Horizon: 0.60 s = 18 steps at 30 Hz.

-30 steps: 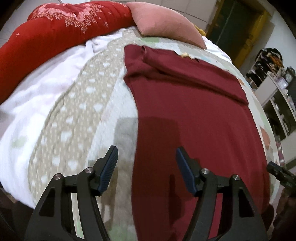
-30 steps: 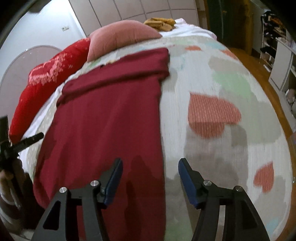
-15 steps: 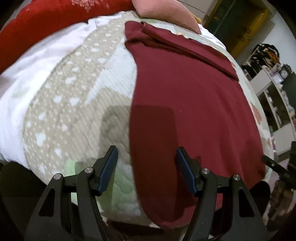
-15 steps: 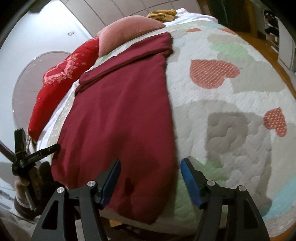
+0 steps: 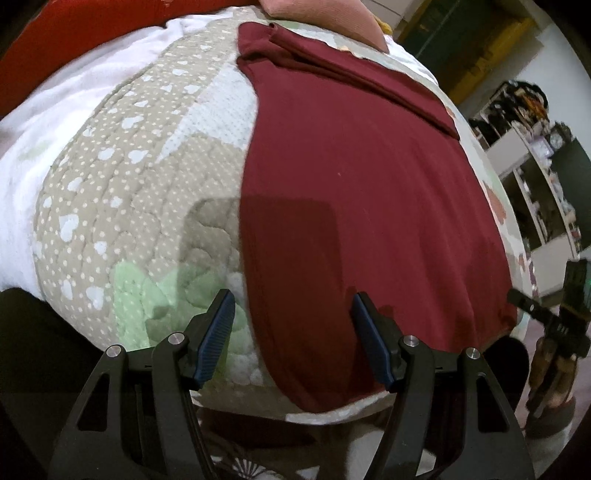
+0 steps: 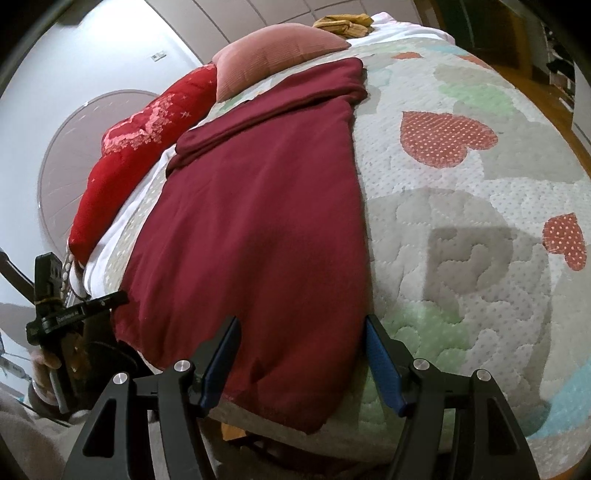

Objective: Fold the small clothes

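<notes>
A dark red garment [image 5: 354, 184] lies flat along the quilted bed, its far end folded over into a band [image 5: 343, 70]; its near hem hangs over the bed's front edge. It also shows in the right wrist view [image 6: 258, 221]. My left gripper [image 5: 293, 328] is open and empty, straddling the garment's near left edge above the hem. My right gripper [image 6: 303, 354] is open and empty, straddling the garment's near right corner. Each gripper shows at the other view's edge: the right one [image 5: 554, 325], the left one [image 6: 70, 317].
The patchwork quilt [image 6: 461, 221] covers the bed. A pink cushion [image 6: 277, 44] and a red pillow [image 6: 147, 125] lie at the head, with yellow cloth [image 6: 343, 22] behind. White shelves [image 5: 535, 177] stand on the right. The floor lies below the bed's front edge.
Both grippers have drawn back and down toward the bed's near edge, so the garment's hanging hem has come into view between the fingers. Both stay open.
</notes>
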### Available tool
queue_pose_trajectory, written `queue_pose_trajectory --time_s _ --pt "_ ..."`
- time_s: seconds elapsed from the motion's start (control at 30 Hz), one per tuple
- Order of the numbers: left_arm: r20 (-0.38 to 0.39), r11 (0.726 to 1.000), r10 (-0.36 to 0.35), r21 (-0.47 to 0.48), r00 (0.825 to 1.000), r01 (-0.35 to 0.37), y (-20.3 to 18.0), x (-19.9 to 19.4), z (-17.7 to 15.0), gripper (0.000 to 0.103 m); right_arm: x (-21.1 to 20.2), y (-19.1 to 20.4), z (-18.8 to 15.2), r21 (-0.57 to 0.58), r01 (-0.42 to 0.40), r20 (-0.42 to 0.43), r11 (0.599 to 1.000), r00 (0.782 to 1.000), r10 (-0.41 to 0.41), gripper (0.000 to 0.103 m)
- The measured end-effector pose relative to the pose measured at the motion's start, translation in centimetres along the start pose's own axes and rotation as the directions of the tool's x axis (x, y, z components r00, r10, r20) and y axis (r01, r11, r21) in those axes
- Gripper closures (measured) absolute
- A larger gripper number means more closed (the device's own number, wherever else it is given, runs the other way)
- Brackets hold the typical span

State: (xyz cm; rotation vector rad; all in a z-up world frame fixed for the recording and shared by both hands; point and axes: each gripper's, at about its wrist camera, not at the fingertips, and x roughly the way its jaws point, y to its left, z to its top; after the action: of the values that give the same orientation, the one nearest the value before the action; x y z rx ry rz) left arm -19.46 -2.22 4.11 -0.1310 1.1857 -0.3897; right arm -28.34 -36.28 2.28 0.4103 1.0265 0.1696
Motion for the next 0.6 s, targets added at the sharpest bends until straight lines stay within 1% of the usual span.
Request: queue_pose_trajectory --time_s 0.13,0.33,0.4,0.43,0.47,0.5,0.57,0.6 --pt "-0.014 0.999 -0.007 0.035 1.0 0.008 -0.4 0.3 -0.1 0.037 -0.1 -0.1 -0.2 -0.001 -0.022 -0.005 1.0 1.0 0.022 0.037" --pt "-0.018 0.997 0.01 0.073 1.0 -0.009 -1.0 0.5 -0.1 0.037 -0.1 -0.7 -0.7 0.036 -0.081 0.025 0.996 0.997 0.08 0.037" --pt "-0.012 0.996 0.025 0.087 1.0 -0.023 -1.1 0.6 -0.3 0.04 -0.1 -0.7 -0.8 0.034 -0.086 0.032 0.996 0.996 0.085 0.042" --pt "-0.011 0.996 0.024 0.091 1.0 -0.022 -1.2 0.6 -0.3 0.046 0.0 -0.6 -0.9 0.03 -0.085 0.031 0.996 0.996 0.084 0.048" --pt "-0.01 0.995 0.026 0.096 1.0 -0.025 -1.3 0.6 -0.4 0.049 0.0 -0.6 -1.0 0.025 -0.083 0.031 0.996 0.996 0.082 0.054" --pt "-0.009 0.995 0.024 0.1 1.0 -0.023 -1.5 0.6 -0.4 0.05 0.0 -0.5 -1.1 0.021 -0.086 0.031 0.996 0.996 0.085 0.057" --pt "-0.007 0.994 0.022 0.108 1.0 -0.021 -1.4 0.6 -0.5 0.051 0.0 -0.5 -1.2 0.02 -0.103 0.026 0.995 0.994 0.102 0.069" --pt "-0.006 0.994 0.023 0.111 1.0 -0.022 -1.4 0.6 -0.5 0.052 0.1 -0.5 -1.3 0.017 -0.112 0.022 0.994 0.994 0.111 0.071"
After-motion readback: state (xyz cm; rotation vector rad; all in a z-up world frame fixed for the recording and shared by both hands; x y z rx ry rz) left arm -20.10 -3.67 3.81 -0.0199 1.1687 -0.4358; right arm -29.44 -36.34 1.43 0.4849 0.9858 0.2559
